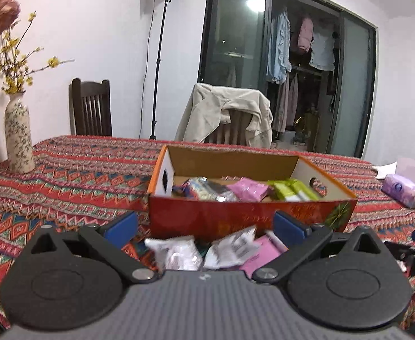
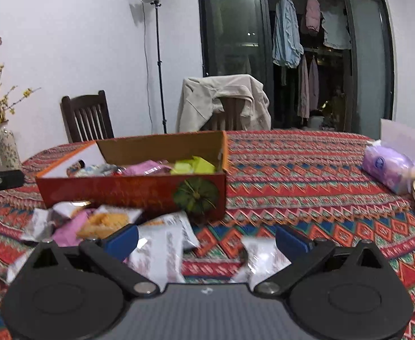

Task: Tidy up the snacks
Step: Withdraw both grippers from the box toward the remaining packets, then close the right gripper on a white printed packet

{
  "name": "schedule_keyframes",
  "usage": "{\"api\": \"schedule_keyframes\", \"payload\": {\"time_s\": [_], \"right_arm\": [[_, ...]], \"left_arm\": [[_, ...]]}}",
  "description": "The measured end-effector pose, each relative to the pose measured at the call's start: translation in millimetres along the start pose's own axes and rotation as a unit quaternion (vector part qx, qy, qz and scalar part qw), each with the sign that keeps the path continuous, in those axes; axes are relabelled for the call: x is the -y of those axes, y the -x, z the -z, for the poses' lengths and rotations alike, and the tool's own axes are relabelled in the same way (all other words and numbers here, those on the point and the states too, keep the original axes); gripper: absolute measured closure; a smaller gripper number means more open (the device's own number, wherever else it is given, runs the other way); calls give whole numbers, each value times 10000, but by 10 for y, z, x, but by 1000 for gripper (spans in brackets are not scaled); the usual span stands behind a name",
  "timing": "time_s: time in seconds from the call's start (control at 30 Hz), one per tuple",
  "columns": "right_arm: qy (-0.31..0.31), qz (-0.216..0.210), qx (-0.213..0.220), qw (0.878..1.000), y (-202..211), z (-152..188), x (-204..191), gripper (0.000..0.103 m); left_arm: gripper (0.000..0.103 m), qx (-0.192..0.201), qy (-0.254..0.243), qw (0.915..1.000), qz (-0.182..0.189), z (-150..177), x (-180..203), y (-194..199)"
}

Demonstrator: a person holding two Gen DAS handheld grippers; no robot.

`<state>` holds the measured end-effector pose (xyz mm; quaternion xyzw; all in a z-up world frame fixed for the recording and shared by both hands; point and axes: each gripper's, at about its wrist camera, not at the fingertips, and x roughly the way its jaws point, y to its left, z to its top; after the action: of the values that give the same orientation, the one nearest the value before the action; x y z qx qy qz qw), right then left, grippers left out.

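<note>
Both claws, left claw point(image 1: 204, 228) and right claw point(image 2: 207, 236), spread apart over loose snack packets point(image 2: 162, 243) beside the box point(image 2: 133, 189).

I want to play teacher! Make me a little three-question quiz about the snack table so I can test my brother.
1. True or false: the red box already has snacks inside it.
2. Pick one. The pink packet in the box lies A) left of the green packets, B) right of them, C) under the vase.
3. Fill in: both the left claw and the right claw are ____ and hold nothing.

Key: 1 true; 2 A; 3 open. Loose silver packets lie on the tablecloth in front of the box.
</note>
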<state>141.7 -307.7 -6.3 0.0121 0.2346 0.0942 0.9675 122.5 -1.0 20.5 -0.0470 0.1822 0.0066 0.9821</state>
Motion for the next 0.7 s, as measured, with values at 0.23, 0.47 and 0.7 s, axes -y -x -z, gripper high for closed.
{"api": "schedule_keyframes", "payload": {"time_s": [0.23, 0.47, 0.7], "right_arm": [[29, 231, -175, 9996, -93, 100, 153, 0], [165, 503, -535, 9972, -305, 129, 227, 0], [-8, 426, -848, 9955, -435, 156, 337, 37]], "left_arm": [[0, -56, -7, 9999, -125, 101, -89, 58], [0, -204, 69, 9995, -217, 155, -155, 74], [0, -430, 115, 9988, -192, 201, -136, 57]]}}
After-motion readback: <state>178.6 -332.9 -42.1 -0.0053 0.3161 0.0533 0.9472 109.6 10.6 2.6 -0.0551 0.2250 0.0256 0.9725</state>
